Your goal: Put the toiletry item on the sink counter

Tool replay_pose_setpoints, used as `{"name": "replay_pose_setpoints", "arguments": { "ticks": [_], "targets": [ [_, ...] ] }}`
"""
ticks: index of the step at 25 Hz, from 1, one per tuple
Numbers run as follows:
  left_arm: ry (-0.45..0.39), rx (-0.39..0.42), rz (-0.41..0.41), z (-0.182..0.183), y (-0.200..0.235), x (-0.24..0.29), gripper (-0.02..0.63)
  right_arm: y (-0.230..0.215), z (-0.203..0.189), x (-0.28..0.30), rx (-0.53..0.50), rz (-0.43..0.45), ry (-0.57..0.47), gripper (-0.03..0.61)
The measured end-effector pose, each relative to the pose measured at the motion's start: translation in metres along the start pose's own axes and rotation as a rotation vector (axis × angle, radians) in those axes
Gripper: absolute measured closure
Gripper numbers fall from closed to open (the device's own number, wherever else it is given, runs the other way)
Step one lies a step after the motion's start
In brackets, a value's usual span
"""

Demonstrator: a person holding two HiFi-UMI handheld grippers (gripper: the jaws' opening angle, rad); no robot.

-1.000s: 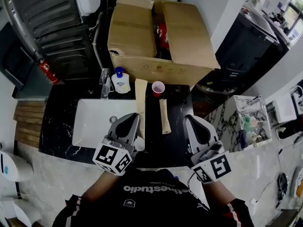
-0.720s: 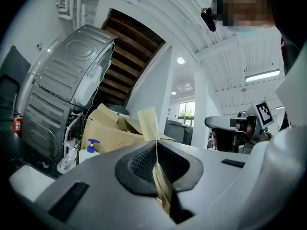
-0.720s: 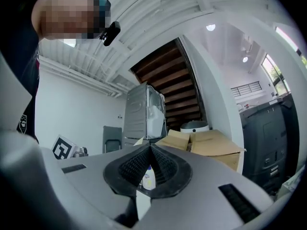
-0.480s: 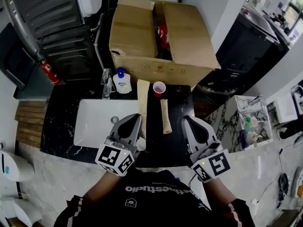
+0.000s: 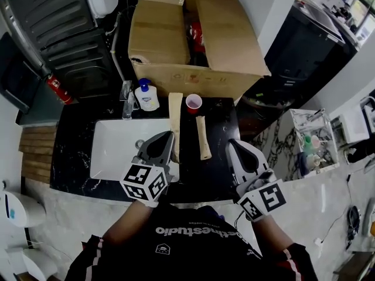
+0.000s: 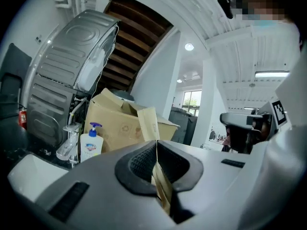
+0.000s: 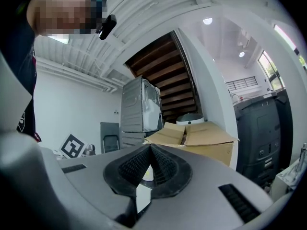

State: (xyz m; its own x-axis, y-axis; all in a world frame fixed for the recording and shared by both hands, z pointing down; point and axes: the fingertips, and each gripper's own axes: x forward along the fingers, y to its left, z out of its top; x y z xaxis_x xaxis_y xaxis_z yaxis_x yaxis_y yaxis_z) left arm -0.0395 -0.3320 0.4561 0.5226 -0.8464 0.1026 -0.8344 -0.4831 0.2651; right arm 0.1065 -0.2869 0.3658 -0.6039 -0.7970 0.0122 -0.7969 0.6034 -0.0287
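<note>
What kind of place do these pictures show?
Probably a washing corner in a workshop or utility room, not a finished bathroom: a white sink basin set in a black counter, a faucet and a soap pump bottle beside it, and a big cardboard box behind.

A black marbled stone counter (image 5: 73, 157) holds a white rectangular sink basin (image 5: 114, 151) set into its top. A plain white wall (image 5: 272, 13) rises beyond it, with a dark grey ribbed metal panel (image 5: 58, 22) leaning at the left. Above that runs the brown wooden underside of a staircase (image 6: 136, 40). The pale veined marble floor (image 5: 70, 215) carries a slatted wooden mat (image 5: 36, 151) at the left. The white ribbed ceiling (image 6: 268, 47) bears a round recessed lamp (image 6: 189, 47) and a long strip light (image 6: 271, 74), and daylight enters through a distant window (image 6: 192, 99)
</note>
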Motion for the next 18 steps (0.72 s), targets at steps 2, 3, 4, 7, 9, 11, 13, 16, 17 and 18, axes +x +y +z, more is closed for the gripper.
{"name": "replay_pose_setpoints", "arguments": {
  "ticks": [2,3,4,7,9,11,13,16,17,18],
  "targets": [
    [0.057,-0.036,0.012,-0.017,0.008,0.013,0.595,-0.002,-0.004,-0.002,0.009,-0.007,0.006,0.541],
    [0.087,-0.056,0.020,-0.028,0.012,0.020,0.595,-0.002,-0.005,-0.002,0.013,-0.009,0.010,0.541],
    [0.118,-0.077,0.030,-0.038,0.016,0.026,0.595,-0.003,-0.006,-0.002,0.017,-0.008,0.014,0.541],
    [0.211,-0.123,0.063,-0.066,0.027,0.043,0.595,-0.002,-0.009,-0.003,0.018,-0.004,0.027,0.541],
    [0.268,-0.121,0.079,-0.083,0.032,0.053,0.595,-0.002,-0.013,-0.004,0.020,-0.007,0.036,0.541],
    [0.325,-0.120,0.087,-0.105,0.036,0.064,0.595,-0.004,-0.018,-0.006,0.030,-0.012,0.045,0.541],
    [0.383,-0.134,0.097,-0.130,0.041,0.074,0.595,-0.005,-0.021,-0.008,0.044,-0.016,0.054,0.541],
    [0.465,-0.148,0.123,-0.165,0.049,0.085,0.595,-0.006,-0.023,-0.010,0.053,-0.019,0.059,0.541],
    [0.488,-0.151,0.133,-0.174,0.051,0.088,0.595,-0.007,-0.024,-0.011,0.053,-0.021,0.059,0.541],
    [0.508,-0.153,0.144,-0.181,0.053,0.090,0.595,-0.008,-0.024,-0.012,0.053,-0.025,0.059,0.540]
  ]
}}
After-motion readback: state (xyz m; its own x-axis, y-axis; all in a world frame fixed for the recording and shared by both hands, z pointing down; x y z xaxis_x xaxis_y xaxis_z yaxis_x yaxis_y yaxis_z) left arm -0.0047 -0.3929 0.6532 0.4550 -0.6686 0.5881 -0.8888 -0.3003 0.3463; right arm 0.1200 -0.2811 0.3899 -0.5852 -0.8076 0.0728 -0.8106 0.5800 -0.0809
